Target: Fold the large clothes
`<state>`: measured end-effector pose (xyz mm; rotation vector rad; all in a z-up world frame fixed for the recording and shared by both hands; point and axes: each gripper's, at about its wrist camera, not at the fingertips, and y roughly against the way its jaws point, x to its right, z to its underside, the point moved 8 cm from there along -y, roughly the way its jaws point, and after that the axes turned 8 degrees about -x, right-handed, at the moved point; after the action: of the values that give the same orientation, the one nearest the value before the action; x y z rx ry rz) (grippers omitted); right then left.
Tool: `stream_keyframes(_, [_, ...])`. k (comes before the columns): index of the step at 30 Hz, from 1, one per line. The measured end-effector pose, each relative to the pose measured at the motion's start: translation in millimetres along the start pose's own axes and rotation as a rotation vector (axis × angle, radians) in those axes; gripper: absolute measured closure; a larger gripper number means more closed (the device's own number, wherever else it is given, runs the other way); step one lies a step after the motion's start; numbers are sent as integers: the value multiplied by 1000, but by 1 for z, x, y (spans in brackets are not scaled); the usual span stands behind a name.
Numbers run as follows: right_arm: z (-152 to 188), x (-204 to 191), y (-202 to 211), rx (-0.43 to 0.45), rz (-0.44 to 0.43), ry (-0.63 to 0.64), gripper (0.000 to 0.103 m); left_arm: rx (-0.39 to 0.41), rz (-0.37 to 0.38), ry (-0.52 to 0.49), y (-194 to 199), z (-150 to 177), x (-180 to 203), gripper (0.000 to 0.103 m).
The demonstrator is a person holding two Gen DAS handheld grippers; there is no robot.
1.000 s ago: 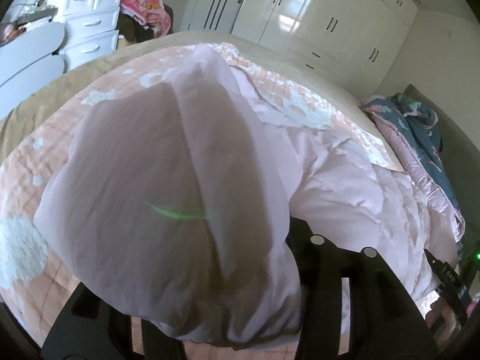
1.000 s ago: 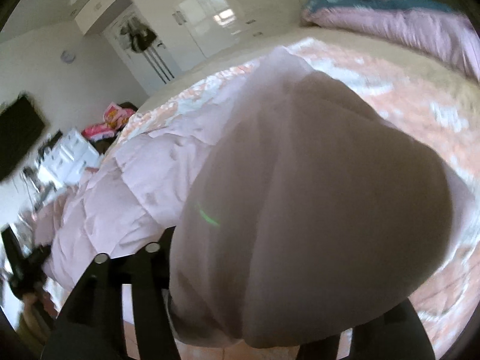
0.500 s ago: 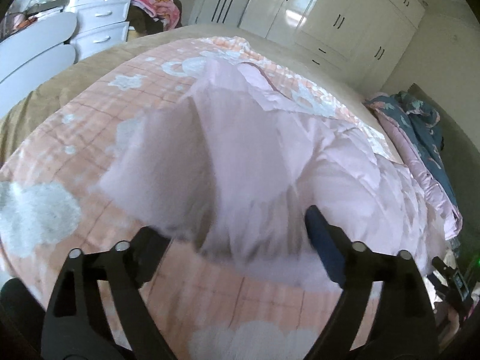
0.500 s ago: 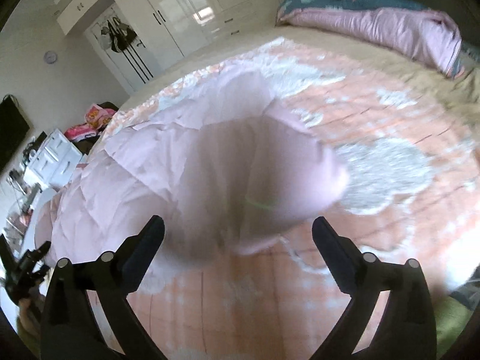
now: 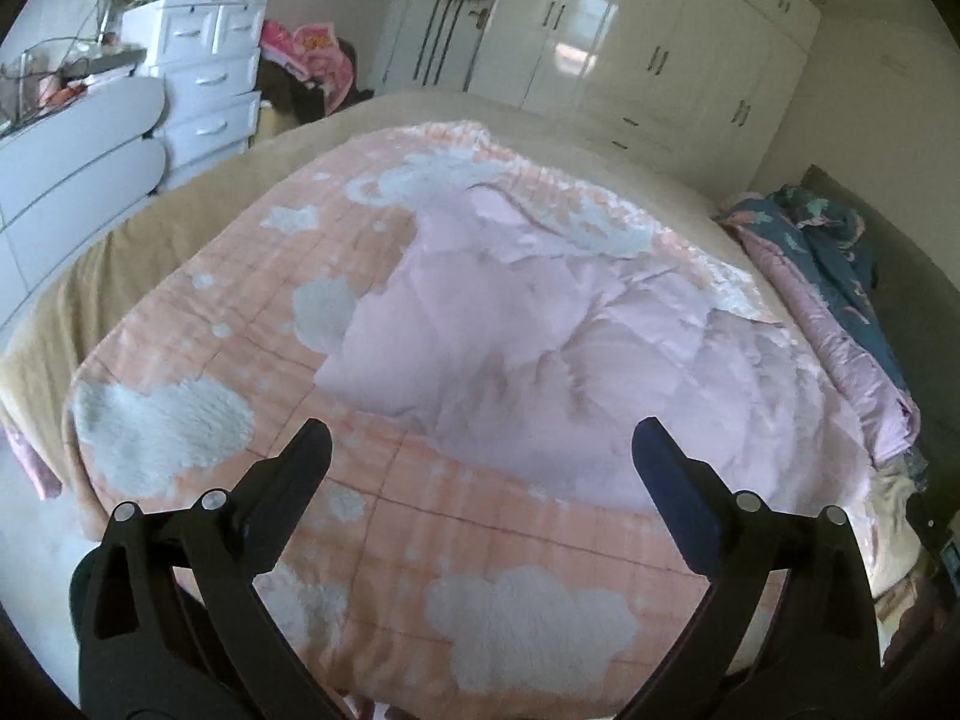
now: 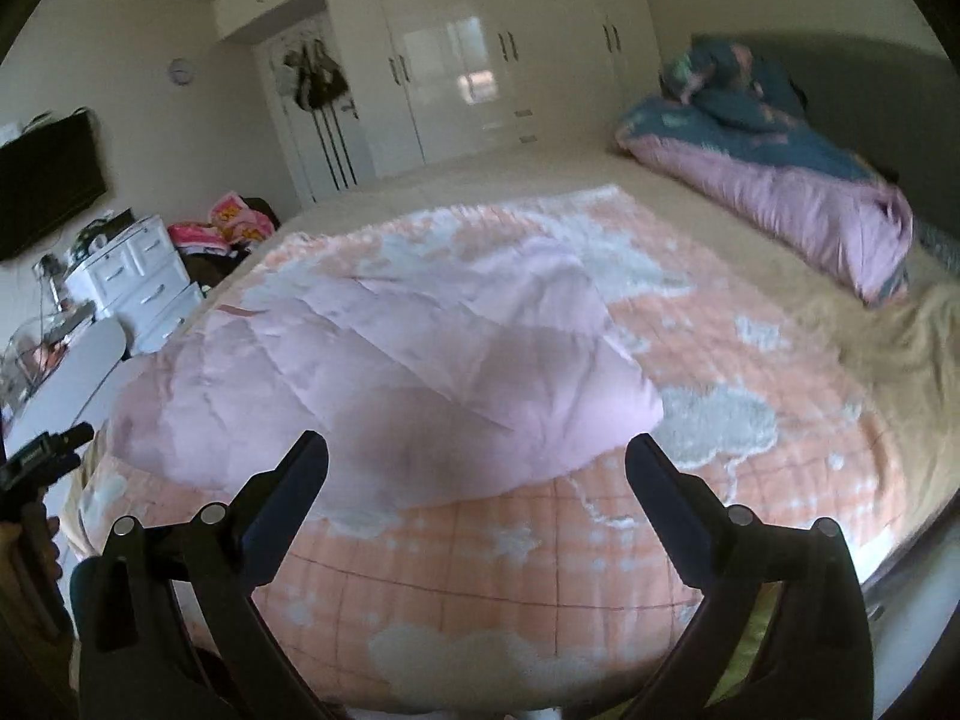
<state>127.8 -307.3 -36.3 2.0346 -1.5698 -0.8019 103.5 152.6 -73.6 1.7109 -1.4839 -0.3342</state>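
garment: pale pink puffy quilted coat (image 5: pixel 558 360) lies ahead of you, long axis across the bed
left tool (image 5: pixel 480 450): jaws opening, empty
right tool (image 6: pixel 477 456): wide, empty

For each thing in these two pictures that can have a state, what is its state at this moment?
left gripper: jaws opening, nothing between them
right gripper: open, empty
pink garment: released, lying crumpled on the blanket
peach blanket: spread flat over the bed
wardrobe doors: shut
white drawers: shut
blue-and-pink quilt: bunched at the bed's far side
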Motion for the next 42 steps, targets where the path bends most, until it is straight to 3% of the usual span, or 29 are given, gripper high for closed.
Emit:
stream_keyframes(9, [-6,-37,45,66,-27,92,4,52,37,-104,39,5,38,9])
stream_keyframes(17, [4,-66,66,74,-57,148,4,67,65,-177,54,19,72,9])
stream_keyframes(22, [18,-84,60,10,-76,148,4,55,101,-220,56,32,88,9])
stream_keyframes(27, [25,-98,56,12,-59,181,4,43,98,-243,52,44,94,9])
stream_keyframes(42, [30,-98,40,-34,-75,176,4,21,85,-241,46,48,96,9])
